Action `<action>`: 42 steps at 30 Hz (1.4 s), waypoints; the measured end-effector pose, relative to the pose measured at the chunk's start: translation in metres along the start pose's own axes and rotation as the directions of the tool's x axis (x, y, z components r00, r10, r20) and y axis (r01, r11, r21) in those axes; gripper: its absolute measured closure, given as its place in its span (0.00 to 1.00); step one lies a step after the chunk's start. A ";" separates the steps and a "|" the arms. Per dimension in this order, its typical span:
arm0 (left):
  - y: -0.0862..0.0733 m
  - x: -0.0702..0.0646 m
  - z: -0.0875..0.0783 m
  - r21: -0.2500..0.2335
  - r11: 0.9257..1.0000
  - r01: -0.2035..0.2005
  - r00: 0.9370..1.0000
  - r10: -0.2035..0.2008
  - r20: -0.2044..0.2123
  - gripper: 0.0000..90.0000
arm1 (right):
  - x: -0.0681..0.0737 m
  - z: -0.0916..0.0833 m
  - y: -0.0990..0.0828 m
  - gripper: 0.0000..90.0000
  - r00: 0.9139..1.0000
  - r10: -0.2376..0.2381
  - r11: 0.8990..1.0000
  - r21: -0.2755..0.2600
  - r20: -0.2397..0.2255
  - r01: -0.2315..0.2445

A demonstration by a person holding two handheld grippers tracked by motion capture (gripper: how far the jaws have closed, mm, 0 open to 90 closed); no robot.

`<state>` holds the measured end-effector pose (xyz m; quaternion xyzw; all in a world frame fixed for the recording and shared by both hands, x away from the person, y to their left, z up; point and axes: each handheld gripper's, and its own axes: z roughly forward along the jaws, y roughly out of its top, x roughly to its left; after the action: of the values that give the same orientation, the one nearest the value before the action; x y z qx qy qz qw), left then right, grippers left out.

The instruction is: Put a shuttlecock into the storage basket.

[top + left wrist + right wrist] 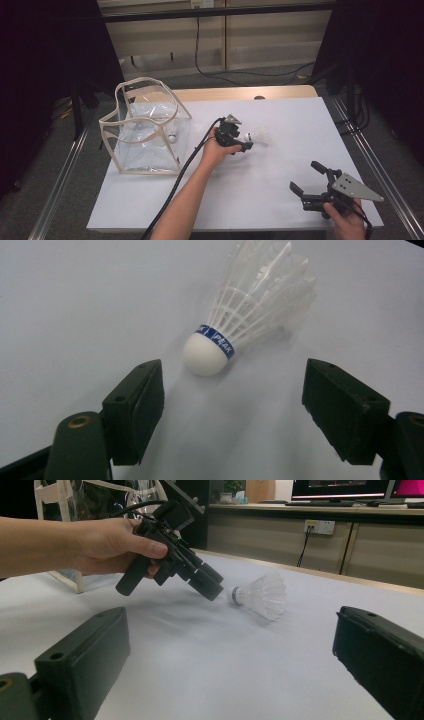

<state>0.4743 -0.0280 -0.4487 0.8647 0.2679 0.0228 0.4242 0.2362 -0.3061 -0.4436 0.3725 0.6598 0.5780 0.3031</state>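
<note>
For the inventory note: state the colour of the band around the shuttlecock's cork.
Blue with white lettering, on the shuttlecock; clearest in the left gripper view.

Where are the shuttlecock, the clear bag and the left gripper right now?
shuttlecock [205, 356]: left gripper view, on its white cork tip.
clear bag [111, 142]: high view, on the beige trim of its front edge.
left gripper [246, 146]: high view, between its fingertips.

The shuttlecock [235, 325] has white feathers, a white rounded tip and a blue band with white letters. The tabletop [280, 200] is white. The clear bag [145, 132] has beige edging, and both tongs [232, 405] [227, 675] are black.
</note>
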 end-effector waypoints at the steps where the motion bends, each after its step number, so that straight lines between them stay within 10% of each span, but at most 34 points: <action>1: 0.000 0.000 0.001 0.001 1.000 -0.002 1.000 0.002 -0.001 0.29 | 0.000 0.000 0.000 0.02 1.000 -0.001 1.000 0.000 0.000 0.001; 28: 0.002 0.005 0.019 -0.006 1.000 -0.007 1.000 0.007 0.006 0.41 | -0.001 0.000 0.000 0.02 1.000 0.000 1.000 0.002 0.001 0.000; 42: 0.002 -0.002 0.018 0.028 0.998 -0.048 0.998 0.047 0.042 0.69 | -0.001 0.000 0.000 0.02 1.000 0.000 1.000 0.000 0.001 0.000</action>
<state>0.4784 -0.0430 -0.4581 0.8772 0.2387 0.0114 0.4165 0.2369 -0.3073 -0.4439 0.3728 0.6598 0.5778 0.3032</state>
